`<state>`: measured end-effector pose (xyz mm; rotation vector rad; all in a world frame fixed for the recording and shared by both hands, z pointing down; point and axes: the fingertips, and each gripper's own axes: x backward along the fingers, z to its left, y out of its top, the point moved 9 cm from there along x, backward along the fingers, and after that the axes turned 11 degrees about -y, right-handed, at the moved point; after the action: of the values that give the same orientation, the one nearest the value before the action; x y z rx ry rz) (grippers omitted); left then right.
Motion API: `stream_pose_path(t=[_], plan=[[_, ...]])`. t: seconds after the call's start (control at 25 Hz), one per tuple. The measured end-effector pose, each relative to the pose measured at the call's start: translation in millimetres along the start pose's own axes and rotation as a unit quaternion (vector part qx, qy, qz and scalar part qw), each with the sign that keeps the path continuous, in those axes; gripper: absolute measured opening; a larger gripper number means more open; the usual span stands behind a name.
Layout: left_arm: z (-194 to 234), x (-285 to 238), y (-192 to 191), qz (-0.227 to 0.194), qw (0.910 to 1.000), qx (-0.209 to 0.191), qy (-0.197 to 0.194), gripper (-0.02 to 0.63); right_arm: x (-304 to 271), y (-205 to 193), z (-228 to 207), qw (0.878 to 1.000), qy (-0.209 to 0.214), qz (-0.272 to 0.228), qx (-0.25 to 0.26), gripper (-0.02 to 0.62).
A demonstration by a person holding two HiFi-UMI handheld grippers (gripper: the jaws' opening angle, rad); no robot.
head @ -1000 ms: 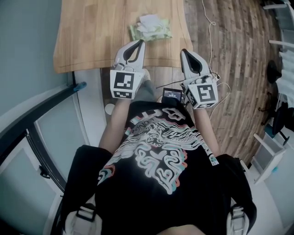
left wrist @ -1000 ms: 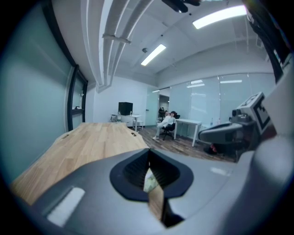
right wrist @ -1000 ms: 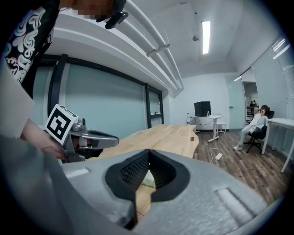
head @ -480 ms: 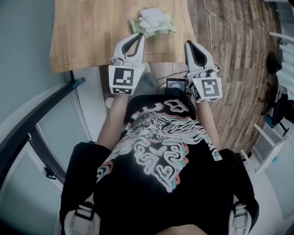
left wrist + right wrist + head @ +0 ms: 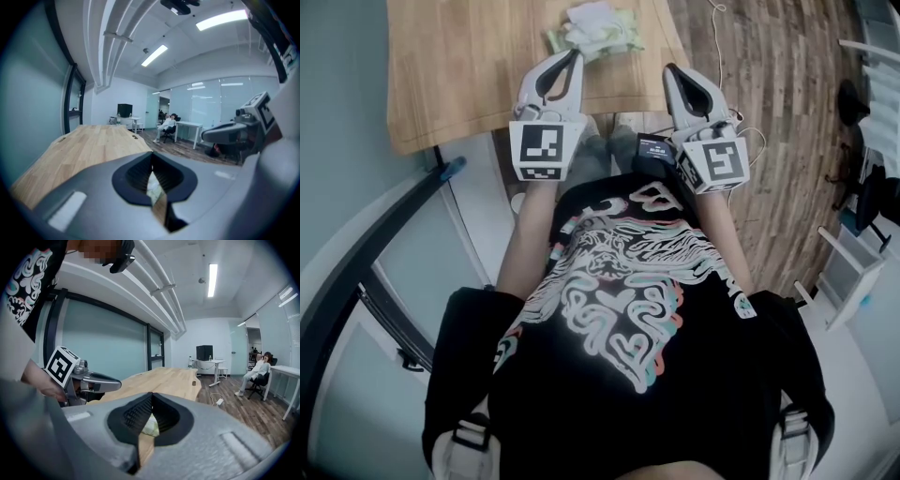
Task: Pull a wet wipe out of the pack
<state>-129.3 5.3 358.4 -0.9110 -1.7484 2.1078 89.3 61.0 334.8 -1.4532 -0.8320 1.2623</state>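
Both empty, jaws pressed together: left gripper (image 5: 574, 56) and right gripper (image 5: 671, 71) below wipe pack (image 5: 609, 36) at frame top; unpinned, pack could lift with the wipe (image 5: 589, 15).

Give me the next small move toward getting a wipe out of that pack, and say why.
Probably open the right hand-held gripper and ease it forward toward the white wipe bunched atop the pack. It and the left hand-held gripper are shut and empty, short of the pack on the table.
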Motion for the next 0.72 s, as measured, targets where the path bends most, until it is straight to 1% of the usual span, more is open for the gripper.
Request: stream_pose_path(t=[0.12,0.36,0.72], plan=[[-1,3,-1,-0.004,0.9999,-0.002,0.011,-0.011,-3,-2,-1,1.000,0.008,0.001,0.001,0.000],[3,-2,3,0.000,0.9996,-0.006,0.027,-0.011,-14,-1,-10,1.000,0.020,-0.005,-0.007,0.000],[15,-19,2,0.010,0.9990,0.001,0.044,-0.011,-39,-10,-20,0.999,0.045,0.009,-0.005,0.000]])
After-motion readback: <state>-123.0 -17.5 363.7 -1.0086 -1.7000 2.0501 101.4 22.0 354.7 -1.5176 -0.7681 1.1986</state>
